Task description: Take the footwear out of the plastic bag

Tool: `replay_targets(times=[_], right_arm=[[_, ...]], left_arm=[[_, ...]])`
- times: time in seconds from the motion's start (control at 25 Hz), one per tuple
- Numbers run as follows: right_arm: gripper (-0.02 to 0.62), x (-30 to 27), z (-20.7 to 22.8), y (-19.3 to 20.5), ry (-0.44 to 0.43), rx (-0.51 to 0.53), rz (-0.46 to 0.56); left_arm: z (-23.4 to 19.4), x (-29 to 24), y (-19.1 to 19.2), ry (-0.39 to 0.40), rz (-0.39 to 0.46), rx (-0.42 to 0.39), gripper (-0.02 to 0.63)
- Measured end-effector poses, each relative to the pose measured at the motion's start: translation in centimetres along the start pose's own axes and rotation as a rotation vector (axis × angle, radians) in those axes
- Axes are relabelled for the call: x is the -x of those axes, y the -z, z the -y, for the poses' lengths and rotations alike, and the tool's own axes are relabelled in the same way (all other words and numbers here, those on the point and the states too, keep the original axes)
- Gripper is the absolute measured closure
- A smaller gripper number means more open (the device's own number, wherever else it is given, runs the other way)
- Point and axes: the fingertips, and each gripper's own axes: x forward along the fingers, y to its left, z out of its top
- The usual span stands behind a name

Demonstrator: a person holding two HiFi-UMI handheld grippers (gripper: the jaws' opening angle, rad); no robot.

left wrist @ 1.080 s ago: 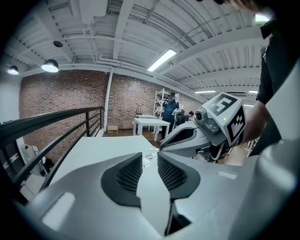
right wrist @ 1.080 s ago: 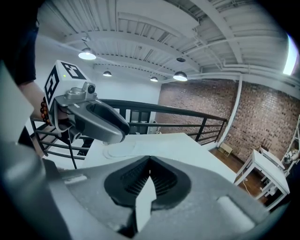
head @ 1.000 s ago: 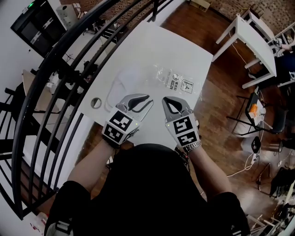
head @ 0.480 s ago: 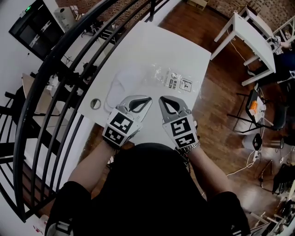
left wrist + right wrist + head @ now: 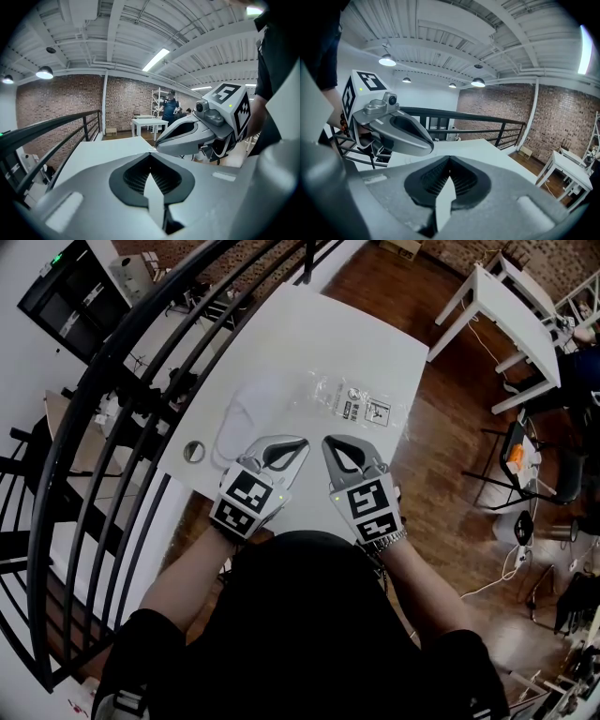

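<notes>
The left gripper (image 5: 298, 443) and right gripper (image 5: 330, 445) hover shut and empty at the bench's (image 5: 309, 334) near edge, the slipper (image 5: 246, 413) apparently already out beside the plastic bag (image 5: 361, 405) — next, check the bag holds nothing more.

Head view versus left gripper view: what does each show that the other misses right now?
Only the head view shows the white footwear and the plastic bag, side by side on the white table, neither touched. Only the left gripper view shows the ceiling lights and, close up, the left hand-held gripper with jaws shut on nothing. Both show the right hand-held gripper, the table and the black railing.
</notes>
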Motion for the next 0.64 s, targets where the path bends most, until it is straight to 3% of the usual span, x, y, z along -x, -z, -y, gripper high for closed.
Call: replay_targets(times=[0.64], right_arm=[[0.603,-0.12,-0.32,0.16,-0.008,0.000,0.001]], left_arm=[[-0.10,0.05,0.71,-0.011,-0.021,-0.001,0.591]])
